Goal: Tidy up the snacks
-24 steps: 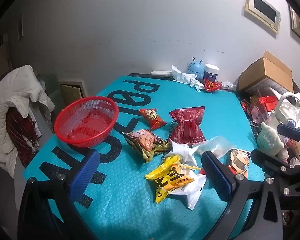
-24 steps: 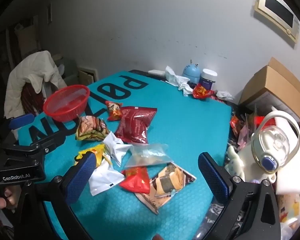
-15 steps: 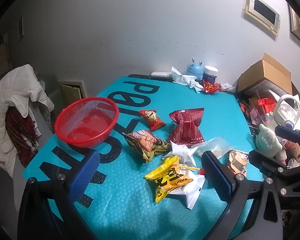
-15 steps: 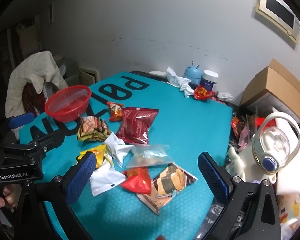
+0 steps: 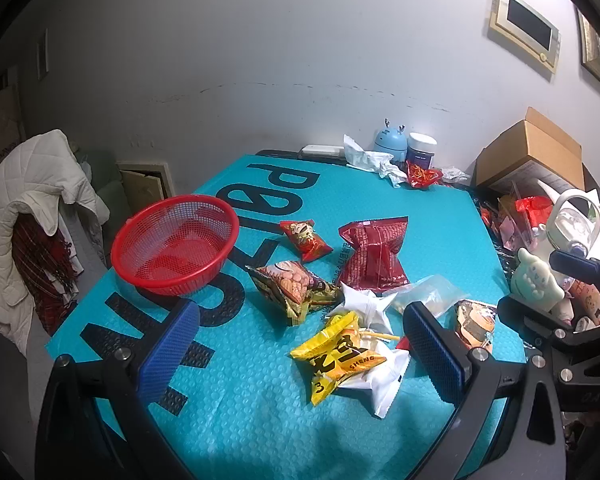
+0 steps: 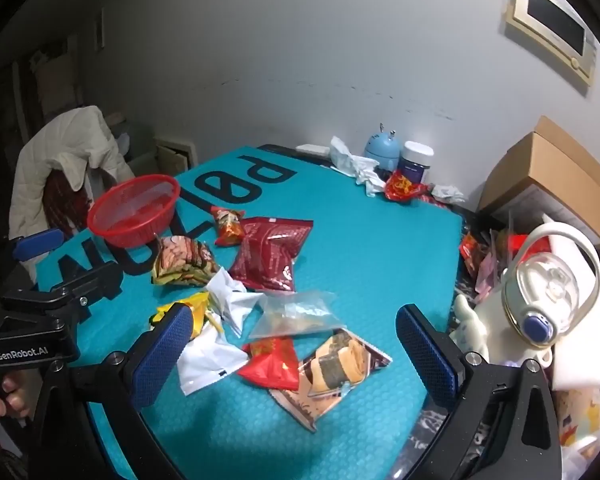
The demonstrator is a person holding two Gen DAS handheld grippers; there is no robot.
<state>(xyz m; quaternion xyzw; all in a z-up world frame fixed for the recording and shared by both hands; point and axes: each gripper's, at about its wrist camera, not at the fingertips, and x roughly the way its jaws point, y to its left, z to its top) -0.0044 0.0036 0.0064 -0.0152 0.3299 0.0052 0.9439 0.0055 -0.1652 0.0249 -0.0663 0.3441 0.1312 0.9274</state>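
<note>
Left wrist view: the left gripper [image 5: 300, 352] is hanging wide open and empty above the yellow crinkled snack packet [image 5: 336, 358], barely shifted from a moment ago; the red mesh plastic basket [image 5: 176, 238] is sitting empty on the teal mat.

Right wrist view: the right gripper [image 6: 296, 354] is likewise gaping, nothing grasped, having drifted slightly toward the small red foil packet [image 6: 272, 362]. Sorting is not yet starting.
</note>
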